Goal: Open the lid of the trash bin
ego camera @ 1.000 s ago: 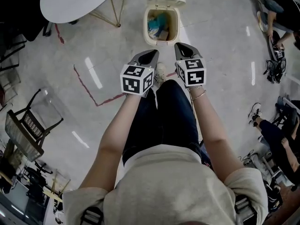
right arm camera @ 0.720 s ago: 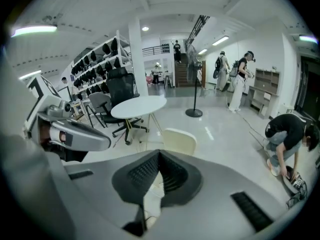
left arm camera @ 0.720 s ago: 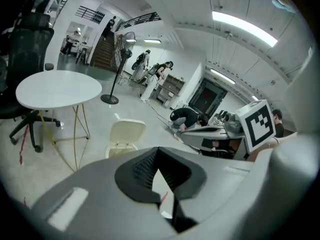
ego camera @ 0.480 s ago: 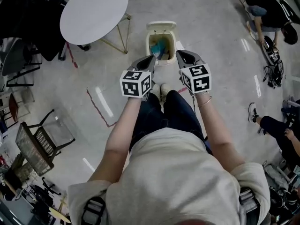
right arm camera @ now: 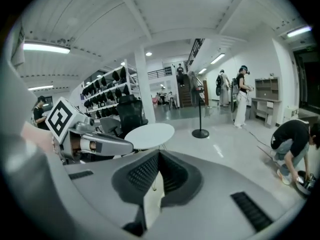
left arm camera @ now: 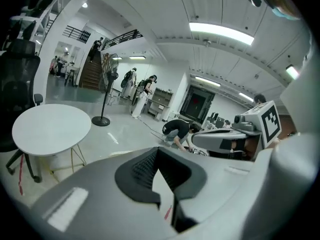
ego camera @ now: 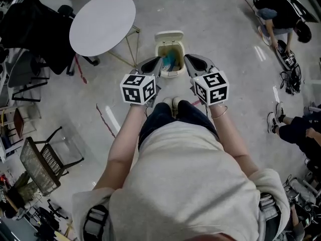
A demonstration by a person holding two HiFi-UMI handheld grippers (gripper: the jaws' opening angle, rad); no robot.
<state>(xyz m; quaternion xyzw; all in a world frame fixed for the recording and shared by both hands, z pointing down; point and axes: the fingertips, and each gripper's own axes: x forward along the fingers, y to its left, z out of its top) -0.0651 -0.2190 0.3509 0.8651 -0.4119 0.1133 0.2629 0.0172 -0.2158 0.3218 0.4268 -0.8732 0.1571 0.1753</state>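
Cream plastic trash bin stands on the glossy grey floor, its rectangular lid tipped up. Just short of it, the left gripper and right gripper, grey with chequered marker cubes, are both closed and empty.

Jaws of the right gripper closed, tips touching, nothing held between them. The left gripper in view at left, level, marker cube at its rear. Beyond the jaws: round white table, black chair behind it. Pole stand right of table. One person crouched at far right.
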